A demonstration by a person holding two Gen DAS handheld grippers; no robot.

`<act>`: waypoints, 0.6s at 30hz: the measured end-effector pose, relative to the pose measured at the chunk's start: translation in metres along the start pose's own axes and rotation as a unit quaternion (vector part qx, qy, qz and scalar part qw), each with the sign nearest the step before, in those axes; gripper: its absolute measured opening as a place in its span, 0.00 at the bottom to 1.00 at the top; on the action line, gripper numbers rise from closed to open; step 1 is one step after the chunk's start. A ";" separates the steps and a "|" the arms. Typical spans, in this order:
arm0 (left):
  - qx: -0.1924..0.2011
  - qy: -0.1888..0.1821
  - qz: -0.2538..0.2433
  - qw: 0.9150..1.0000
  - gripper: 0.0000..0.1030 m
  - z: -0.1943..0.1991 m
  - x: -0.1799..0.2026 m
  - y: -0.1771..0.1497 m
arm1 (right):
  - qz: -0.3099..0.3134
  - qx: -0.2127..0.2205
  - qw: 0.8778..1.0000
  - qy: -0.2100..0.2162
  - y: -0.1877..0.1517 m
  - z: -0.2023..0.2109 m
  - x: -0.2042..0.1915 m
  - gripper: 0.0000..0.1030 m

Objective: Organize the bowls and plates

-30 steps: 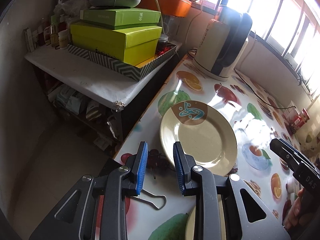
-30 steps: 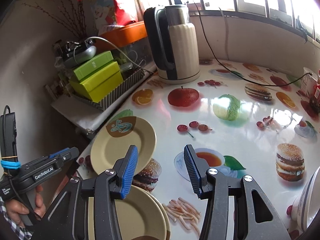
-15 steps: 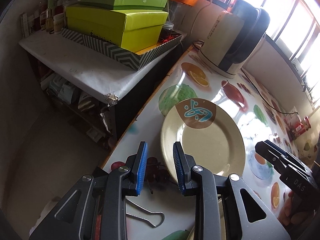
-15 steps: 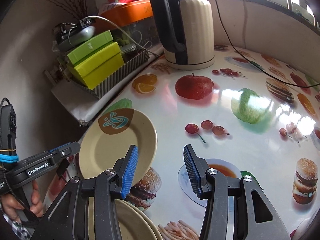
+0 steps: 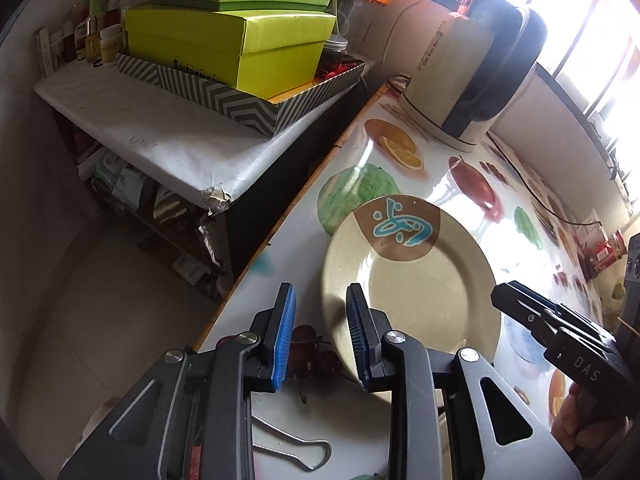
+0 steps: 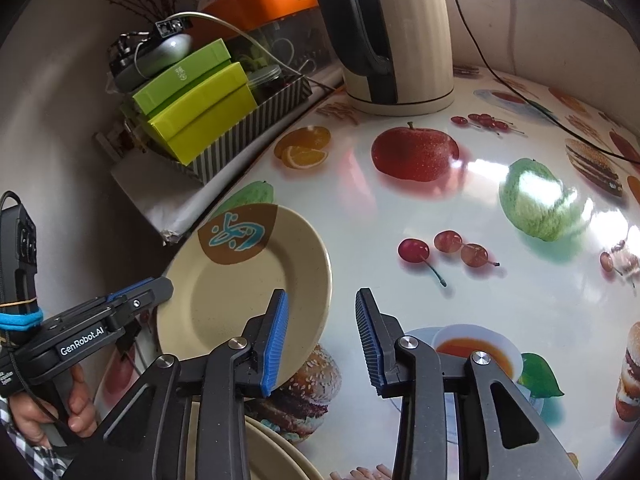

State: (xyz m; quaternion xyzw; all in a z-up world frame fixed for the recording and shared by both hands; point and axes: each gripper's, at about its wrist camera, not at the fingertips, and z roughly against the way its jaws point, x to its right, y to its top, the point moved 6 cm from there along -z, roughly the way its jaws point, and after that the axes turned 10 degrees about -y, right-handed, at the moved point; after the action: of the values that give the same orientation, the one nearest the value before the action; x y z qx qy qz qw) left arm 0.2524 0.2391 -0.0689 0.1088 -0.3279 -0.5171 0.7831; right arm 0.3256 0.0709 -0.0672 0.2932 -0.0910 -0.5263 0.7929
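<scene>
A cream plate (image 5: 416, 300) (image 6: 240, 292) with a brown patch and a blue design lies near the left edge of the fruit-print table (image 6: 460, 220). My left gripper (image 5: 320, 340) (image 6: 160, 290) stands open at the plate's near-left rim, with its right pad over the rim and no pad pressing. My right gripper (image 6: 320, 336) (image 5: 504, 300) is at the opposite rim. Its jaws are closing, the rim edge lies between them, and the pads are not touching it. A stack of cream plates (image 6: 272, 452) shows under the right gripper.
A cream and black kettle (image 5: 472, 80) (image 6: 396, 40) stands at the back with a cord trailing right. Beside the table, a lower shelf holds a striped tray (image 5: 248, 108) with yellow-green boxes (image 5: 240, 52). A binder clip (image 5: 296, 452) lies near the table's edge.
Both grippers have come forward and down toward the plate, one on each side of it. The right jaws have narrowed. The left jaws keep the same gap.
</scene>
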 end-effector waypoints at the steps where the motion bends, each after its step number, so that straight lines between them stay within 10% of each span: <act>1: -0.001 -0.002 0.002 1.000 0.26 -0.001 0.000 0.000 | -0.001 -0.001 1.000 0.001 0.000 -0.001 0.000 0.32; 18: -0.001 -0.019 0.003 1.000 0.18 -0.004 0.003 -0.002 | -0.005 -0.010 1.000 0.013 -0.001 -0.009 -0.003 0.17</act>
State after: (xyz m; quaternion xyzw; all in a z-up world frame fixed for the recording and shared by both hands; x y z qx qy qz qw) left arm 0.2544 0.2347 -0.0709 0.0969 -0.3422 -0.5172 0.7785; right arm 0.3276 0.0763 -0.0743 0.2921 -0.0739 -0.5271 0.7946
